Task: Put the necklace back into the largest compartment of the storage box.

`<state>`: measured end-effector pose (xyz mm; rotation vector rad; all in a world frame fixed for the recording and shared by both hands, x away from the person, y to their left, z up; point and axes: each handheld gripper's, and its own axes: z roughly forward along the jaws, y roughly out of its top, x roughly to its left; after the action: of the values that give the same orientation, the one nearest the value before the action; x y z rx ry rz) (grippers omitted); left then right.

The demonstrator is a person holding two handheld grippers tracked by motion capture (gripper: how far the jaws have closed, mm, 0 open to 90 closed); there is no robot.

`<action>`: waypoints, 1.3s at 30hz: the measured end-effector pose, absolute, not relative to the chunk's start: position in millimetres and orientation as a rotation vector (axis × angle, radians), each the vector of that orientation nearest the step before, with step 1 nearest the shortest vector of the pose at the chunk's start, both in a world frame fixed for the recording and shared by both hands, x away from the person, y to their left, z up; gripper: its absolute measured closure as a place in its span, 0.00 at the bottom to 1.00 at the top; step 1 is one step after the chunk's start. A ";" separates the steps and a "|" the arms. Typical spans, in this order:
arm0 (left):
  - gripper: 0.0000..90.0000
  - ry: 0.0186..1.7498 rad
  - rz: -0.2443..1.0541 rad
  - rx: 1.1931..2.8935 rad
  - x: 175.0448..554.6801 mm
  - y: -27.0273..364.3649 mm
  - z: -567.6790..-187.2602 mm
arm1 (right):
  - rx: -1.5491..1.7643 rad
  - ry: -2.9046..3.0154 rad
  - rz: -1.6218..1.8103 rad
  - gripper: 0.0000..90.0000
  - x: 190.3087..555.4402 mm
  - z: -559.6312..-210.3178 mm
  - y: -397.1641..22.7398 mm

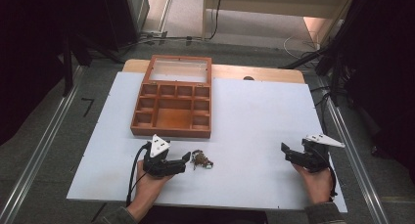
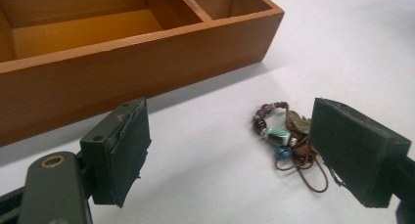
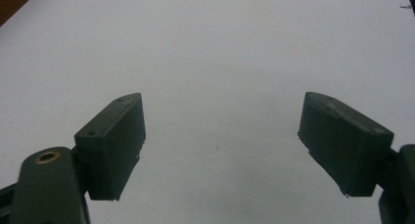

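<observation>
Down near the front edge of the white table [image 1: 254,116], the left gripper [image 1: 185,160] rested with its jaws spread wide and nothing between them, pointing toward a small beaded bracelet [image 1: 201,160] that lay just beyond its tips. Seen from the left gripper view, the bracelet [image 2: 286,138] (dark red, blue and pale green beads on a brown cord, with a loop trailing off) lay on bare table close to the inner face of the right-hand jaw, partly hidden behind it, while the other jaw stood well apart from it. Nothing lay between the jaws and the beads. Just behind the bracelet stood the wooden box [image 1: 171,109], its glass-paned lid [image 1: 179,70] tipped back and its compartments showing bare wood; its front wall [image 2: 122,72] rose close beyond the left gripper. Far across the table, the right gripper [image 1: 286,150] was also wide open, holding nothing, with plain white surface before it.
</observation>
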<state>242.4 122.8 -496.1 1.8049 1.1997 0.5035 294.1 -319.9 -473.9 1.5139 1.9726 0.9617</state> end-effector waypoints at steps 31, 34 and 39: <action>0.28 1.098 0.431 1.865 239.5 95.9 -500.2 | 1.519 1.969 0.956 0.20 294.1 -473.9 -320.6; 0.34 1.081 0.410 1.878 240.0 93.8 -501.5 | 1.520 1.968 0.955 0.20 294.3 -474.0 -320.5; 0.44 1.057 0.396 1.900 240.5 89.2 -504.0 | 1.521 1.968 0.953 0.20 294.3 -474.0 -320.5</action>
<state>240.5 89.2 -504.0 1.8998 1.0571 0.3960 294.3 -320.5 -474.0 1.5206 1.9679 0.9528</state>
